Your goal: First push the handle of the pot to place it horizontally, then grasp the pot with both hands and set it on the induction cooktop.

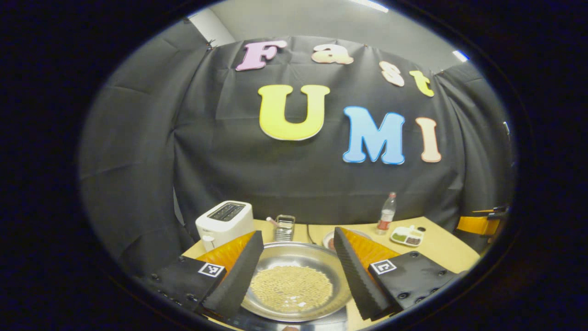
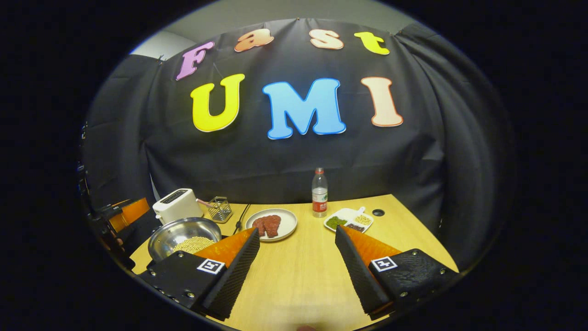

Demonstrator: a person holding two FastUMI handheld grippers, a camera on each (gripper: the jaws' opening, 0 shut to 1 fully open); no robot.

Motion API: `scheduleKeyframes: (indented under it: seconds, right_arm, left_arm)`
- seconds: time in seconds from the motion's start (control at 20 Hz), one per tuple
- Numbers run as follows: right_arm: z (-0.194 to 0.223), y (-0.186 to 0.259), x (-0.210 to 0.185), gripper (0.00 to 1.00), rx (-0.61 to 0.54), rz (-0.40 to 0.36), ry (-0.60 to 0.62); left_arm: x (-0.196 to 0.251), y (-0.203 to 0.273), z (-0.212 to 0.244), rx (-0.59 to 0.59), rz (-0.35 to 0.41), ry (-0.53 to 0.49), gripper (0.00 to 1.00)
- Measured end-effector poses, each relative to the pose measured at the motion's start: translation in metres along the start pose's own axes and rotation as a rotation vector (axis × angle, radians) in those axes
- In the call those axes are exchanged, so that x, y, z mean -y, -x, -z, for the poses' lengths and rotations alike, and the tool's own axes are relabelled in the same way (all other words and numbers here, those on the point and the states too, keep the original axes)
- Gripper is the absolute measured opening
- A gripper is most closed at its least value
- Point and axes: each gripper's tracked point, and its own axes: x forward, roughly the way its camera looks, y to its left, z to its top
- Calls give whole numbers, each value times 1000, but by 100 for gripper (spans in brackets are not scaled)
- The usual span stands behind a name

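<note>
The pot (image 1: pixel 294 280) is a shiny steel pan with a layer of pale beans in it. In the left gripper view it sits low and central on a dark glossy surface (image 1: pixel 298 324), apparently the induction cooktop. My left gripper (image 1: pixel 297 234) is open, its fingers spread wide over the pot's two sides and pressing on nothing. In the right gripper view the pot (image 2: pixel 186 236) is at the left of the wooden table (image 2: pixel 298 276), just beyond my left finger. My right gripper (image 2: pixel 297 231) is open above bare table. The other gripper (image 2: pixel 120 215) is at the far left, beside the pot.
A white toaster (image 2: pixel 177 204) and a small wire rack (image 2: pixel 219 208) stand behind the pot. A plate of red meat (image 2: pixel 271 224), a plastic bottle (image 2: pixel 319 193) and a divided dish of beans (image 2: pixel 349 219) sit along the back. A black cable (image 2: pixel 241 216) runs beside the plate.
</note>
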Motion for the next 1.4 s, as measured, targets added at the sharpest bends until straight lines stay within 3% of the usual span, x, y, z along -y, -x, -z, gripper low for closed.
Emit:
scheduleKeyframes:
  seconds: [0.3,0.4,0.45,0.6,0.75,0.8,0.85,0.9,0.95,1.1,1.4]
  right_arm:
    - [-28,81,60,100,132,13,9]
    - [-29,102,68,100,144,8,8]
    - [-30,112,72,100,156,16,6]
    - [-32,142,67,99,193,10,19]
    - [-39,163,61,100,236,28,45]
    - [-40,169,58,100,241,38,37]
    - [-39,175,54,100,244,35,23]
    - [-43,179,48,100,263,32,16]
    - [-46,182,51,100,272,49,21]
    - [-50,193,51,100,292,73,8]
    - [-57,206,56,100,319,93,22]
  left_arm:
    - [98,78,-36,83,34,-63,99]
    - [121,104,-45,113,37,-80,94]
    - [133,117,-46,116,47,-87,99]
    - [156,148,-48,111,78,-102,100]
    - [165,169,-64,155,108,-121,94]
    - [168,172,-65,152,122,-126,100]
    - [170,175,-65,142,139,-132,94]
    - [169,177,-69,156,149,-134,99]
    - [166,179,-76,166,147,-133,94]
    - [163,189,-82,186,152,-125,100]
    - [157,199,-85,198,149,-90,99]
